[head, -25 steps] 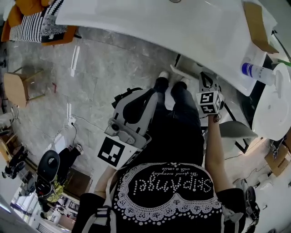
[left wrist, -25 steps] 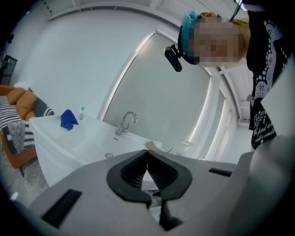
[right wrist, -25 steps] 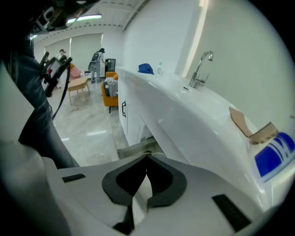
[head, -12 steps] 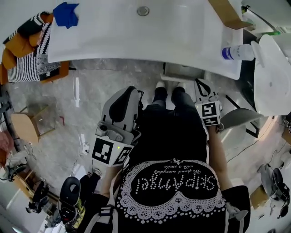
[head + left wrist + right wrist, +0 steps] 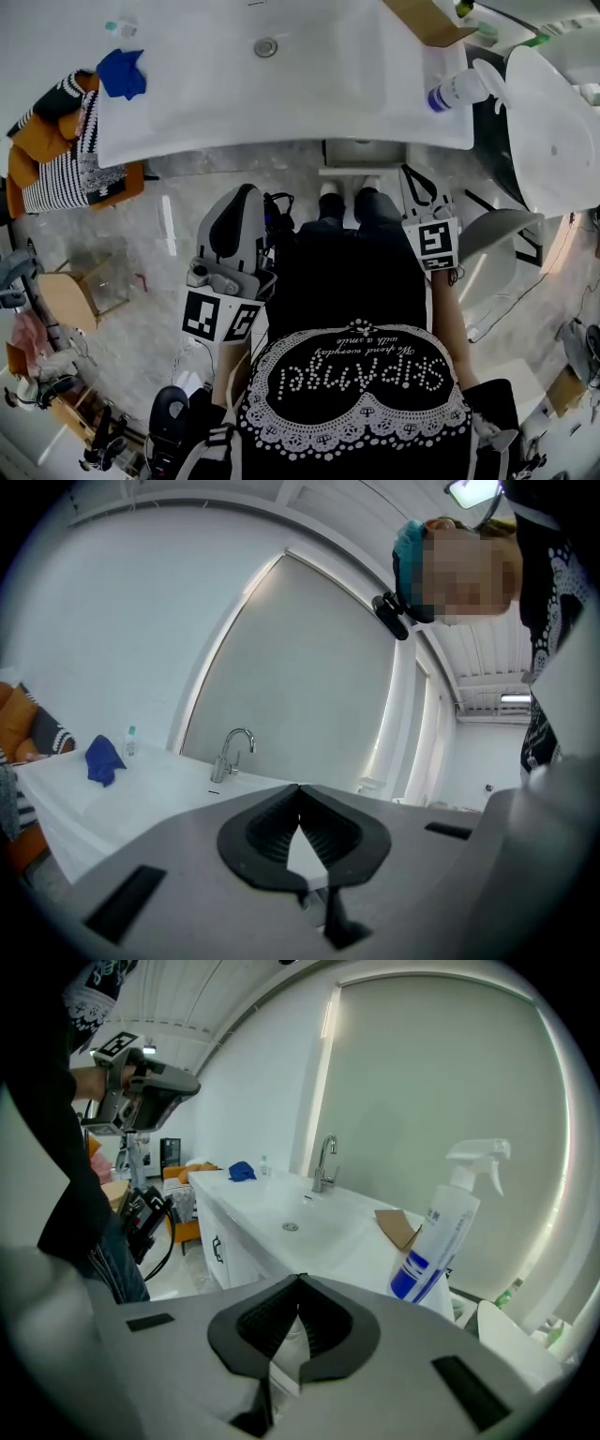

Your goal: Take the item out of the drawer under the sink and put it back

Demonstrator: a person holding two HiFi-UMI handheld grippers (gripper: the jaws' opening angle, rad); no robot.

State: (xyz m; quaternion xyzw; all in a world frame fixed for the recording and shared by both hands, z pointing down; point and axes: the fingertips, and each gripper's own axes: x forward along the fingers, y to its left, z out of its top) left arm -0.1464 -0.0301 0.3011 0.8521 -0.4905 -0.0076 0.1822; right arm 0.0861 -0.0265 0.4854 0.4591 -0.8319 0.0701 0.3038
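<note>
Both grippers are closed and empty. The left gripper [image 5: 300, 787] has its jaw tips together with only air and the far wall beyond them. The right gripper [image 5: 300, 1281] is also shut tip to tip, holding nothing.

The item shows in no view. The drawer lies below the sink [image 5: 309, 70], under the counter's front edge. From the head view only a grey strip [image 5: 361, 155] shows there, just in front of the shoes [image 5: 347, 190]. It may be the drawer's top, but I cannot tell whether it stands out or sits flush. In the right gripper view, the cabinet front [image 5: 230, 1241] left of the sink looks shut, with its handle [image 5: 217, 1247] against the panel.

With the item out of sight and both grippers empty, this fits the item lying in the drawer waiting to be lifted out, or lying there again after its return.

The relation that matters is that the drawer sits lower than both grippers and ahead of them, beneath the sink's front. The right gripper is nearer, held just right of the grey strip and aimed across the sink at the bottle [image 5: 441, 1232]. The left gripper hangs further back from the sink, on its left, pointing nearly level at the tap [image 5: 230, 752]. The drawer front runs along the sink's front edge. The item's long axis cannot be judged.
</note>
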